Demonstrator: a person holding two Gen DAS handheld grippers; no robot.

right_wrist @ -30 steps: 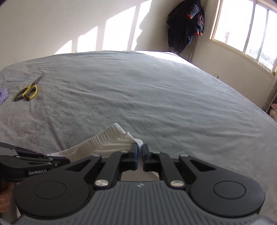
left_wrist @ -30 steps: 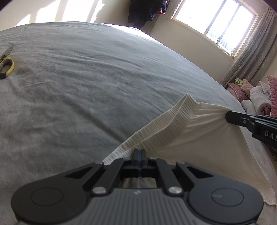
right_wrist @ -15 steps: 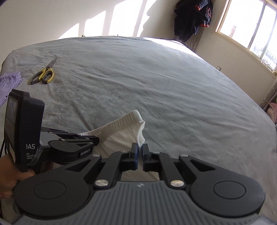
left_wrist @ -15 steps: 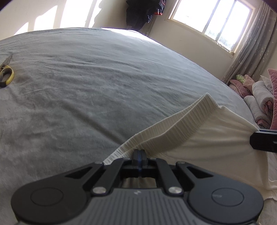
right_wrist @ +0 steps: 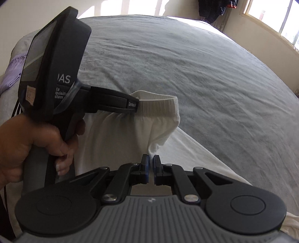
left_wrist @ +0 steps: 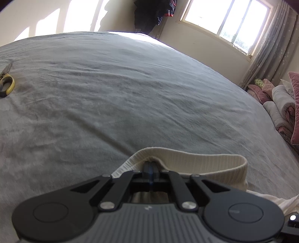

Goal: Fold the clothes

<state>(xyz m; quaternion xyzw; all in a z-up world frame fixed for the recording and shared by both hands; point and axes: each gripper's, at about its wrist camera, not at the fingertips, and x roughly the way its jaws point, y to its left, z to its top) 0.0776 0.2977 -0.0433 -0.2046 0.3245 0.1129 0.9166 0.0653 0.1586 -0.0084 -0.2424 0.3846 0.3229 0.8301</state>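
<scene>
A cream-white garment [right_wrist: 119,134] with a ribbed waistband [left_wrist: 196,160] is held up above the grey bed [left_wrist: 130,93]. My left gripper [left_wrist: 151,165] is shut on the ribbed band; in the right wrist view the left gripper [right_wrist: 135,107] pinches the band's left end, with a hand [right_wrist: 37,142] around its grip. My right gripper [right_wrist: 151,158] is shut on a fold of the plain white fabric just below the band. The rest of the garment [right_wrist: 196,155] drapes down onto the bed under my right gripper.
Yellow-handled scissors [left_wrist: 6,84] lie on the bed at far left. A lilac cloth [right_wrist: 11,78] sits at the bed's left edge. Pink and grey pillows [left_wrist: 280,104] are stacked at right. Dark clothes [left_wrist: 153,13] hang by the window.
The two grippers have come close together and lifted, bunching the waistband into a short loop. The right gripper has swung left, so the left gripper and hand now fill its view.
</scene>
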